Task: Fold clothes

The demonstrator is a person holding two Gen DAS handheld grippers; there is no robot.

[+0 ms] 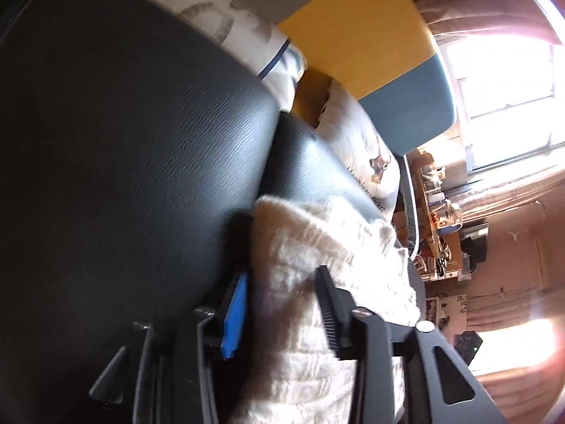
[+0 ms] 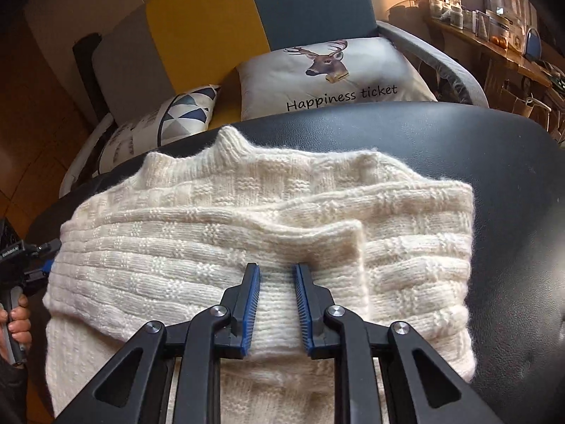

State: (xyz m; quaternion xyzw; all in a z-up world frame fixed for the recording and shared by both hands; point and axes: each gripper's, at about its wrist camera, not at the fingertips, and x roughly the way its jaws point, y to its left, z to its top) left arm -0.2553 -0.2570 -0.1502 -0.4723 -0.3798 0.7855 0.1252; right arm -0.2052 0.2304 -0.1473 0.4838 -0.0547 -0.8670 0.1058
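A cream knitted sweater [image 2: 219, 219] lies on a black leather seat [image 2: 512, 212], collar at the far side, one sleeve folded across its front. In the right wrist view my right gripper [image 2: 277, 270] sits over the sweater's middle, fingers narrowly apart, with knit bunched between the blue pads. The sleeve cuff [image 2: 348, 236] ends just beyond the fingertips. In the left wrist view my left gripper [image 1: 282, 247] is clamped on the sweater's [image 1: 317, 282] thick left edge. The right wrist view shows the left gripper [image 2: 44, 258] at the far left, held by a hand [image 2: 17, 321].
Behind the seat stands a sofa with a yellow panel [image 2: 201, 24], a deer-print cushion [image 2: 332, 74] and a triangle-patterned cushion [image 2: 183, 113]. A cluttered wooden shelf [image 2: 494, 39] runs at the right. A bright window [image 1: 508, 102] glares in the left wrist view.
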